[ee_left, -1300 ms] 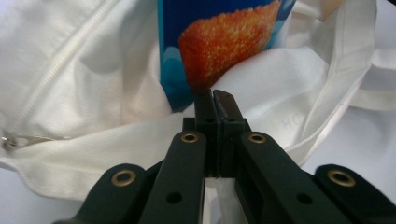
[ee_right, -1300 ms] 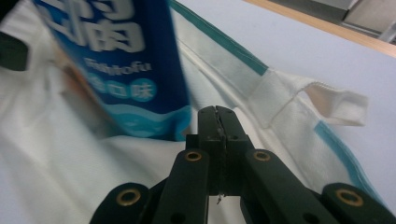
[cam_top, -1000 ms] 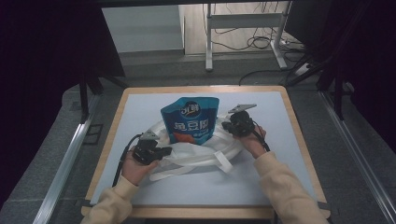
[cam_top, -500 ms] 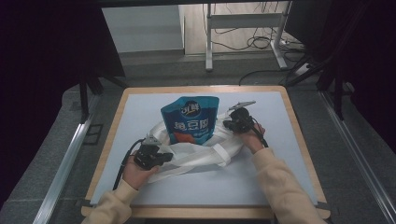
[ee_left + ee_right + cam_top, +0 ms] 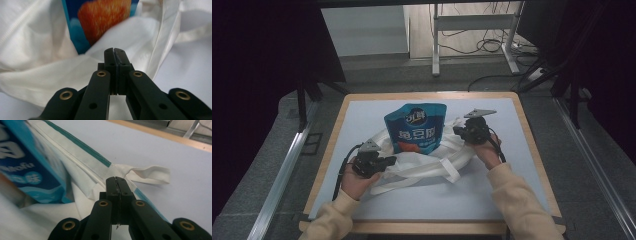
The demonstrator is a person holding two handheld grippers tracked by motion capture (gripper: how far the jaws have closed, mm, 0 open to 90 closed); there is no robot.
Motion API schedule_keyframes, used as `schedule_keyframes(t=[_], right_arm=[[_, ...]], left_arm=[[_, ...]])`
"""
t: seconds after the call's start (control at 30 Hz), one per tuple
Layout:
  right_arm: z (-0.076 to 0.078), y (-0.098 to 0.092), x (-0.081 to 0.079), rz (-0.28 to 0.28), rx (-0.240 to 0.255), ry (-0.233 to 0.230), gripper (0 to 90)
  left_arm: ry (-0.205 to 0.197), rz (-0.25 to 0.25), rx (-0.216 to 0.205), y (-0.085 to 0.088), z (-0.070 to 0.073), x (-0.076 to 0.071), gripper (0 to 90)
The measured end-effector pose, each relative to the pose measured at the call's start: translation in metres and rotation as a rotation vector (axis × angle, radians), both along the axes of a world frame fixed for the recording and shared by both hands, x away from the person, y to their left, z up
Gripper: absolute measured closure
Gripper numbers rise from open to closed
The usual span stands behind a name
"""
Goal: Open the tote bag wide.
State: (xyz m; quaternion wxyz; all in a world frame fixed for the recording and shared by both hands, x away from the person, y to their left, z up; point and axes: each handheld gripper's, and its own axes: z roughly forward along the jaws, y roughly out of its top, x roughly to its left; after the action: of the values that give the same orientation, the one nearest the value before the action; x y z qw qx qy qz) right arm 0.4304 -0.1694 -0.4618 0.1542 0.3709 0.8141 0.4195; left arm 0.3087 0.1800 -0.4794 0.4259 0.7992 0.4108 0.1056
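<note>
The work here looks to be the packing of a blue snack pouch (image 5: 417,127) into a white cloth tote bag (image 5: 422,165), and I judge it to be about halfway. The pouch stands near the middle of the table (image 5: 522,150), its lower part already behind the bag's cloth, while most of its printed face rises free above the rim. What is left, I think, is to draw the bag's mouth up around the pouch, or let the pouch sink deeper, and then let go of the rim.

The left gripper (image 5: 384,161) sits at about 8 o'clock from the pouch. In the left gripper view its jaws are pressed together with no gap, and their tips lie at a fold of the white cloth just below the pouch's orange picture (image 5: 105,17). It seems to pinch the bag's near edge, though the pinched cloth itself is hard to see.

The right gripper (image 5: 459,132) is at about 3 o'clock from the pouch. In the right gripper view its jaws are closed too, clamped on the bag's hem where the green-striped edge (image 5: 82,146) meets a white strap loop (image 5: 152,173). The pouch is just beside it, at 9 o'clock in that view.
</note>
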Motion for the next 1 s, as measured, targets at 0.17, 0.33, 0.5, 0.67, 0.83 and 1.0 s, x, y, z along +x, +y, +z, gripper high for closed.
schedule_keyframes(t=[0.17,0.33,0.5,0.67,0.83,1.0], right_arm=[[0.014,-0.012,-0.016,0.011,0.049,-0.040,89.3],[0.020,-0.022,-0.033,0.034,0.079,-0.056,89.2],[0.019,-0.036,-0.054,0.056,0.090,-0.070,89.0],[0.015,-0.052,-0.072,0.079,0.098,-0.076,79.1],[0.007,-0.067,-0.090,0.071,0.093,-0.090,59.8],[-0.007,-0.081,-0.098,0.038,0.085,-0.080,52.1]], left_arm=[[-0.036,0.034,-0.025,0.014,0.009,-0.004,89.8],[-0.063,0.072,-0.049,0.030,0.016,-0.010,89.8],[-0.079,0.109,-0.053,0.041,0.011,-0.016,89.1],[-0.080,0.132,-0.053,0.049,0.005,-0.022,83.3],[-0.101,0.166,-0.045,0.056,0.002,-0.027,58.9],[-0.079,0.210,-0.016,0.062,-0.008,-0.028,46.6]])
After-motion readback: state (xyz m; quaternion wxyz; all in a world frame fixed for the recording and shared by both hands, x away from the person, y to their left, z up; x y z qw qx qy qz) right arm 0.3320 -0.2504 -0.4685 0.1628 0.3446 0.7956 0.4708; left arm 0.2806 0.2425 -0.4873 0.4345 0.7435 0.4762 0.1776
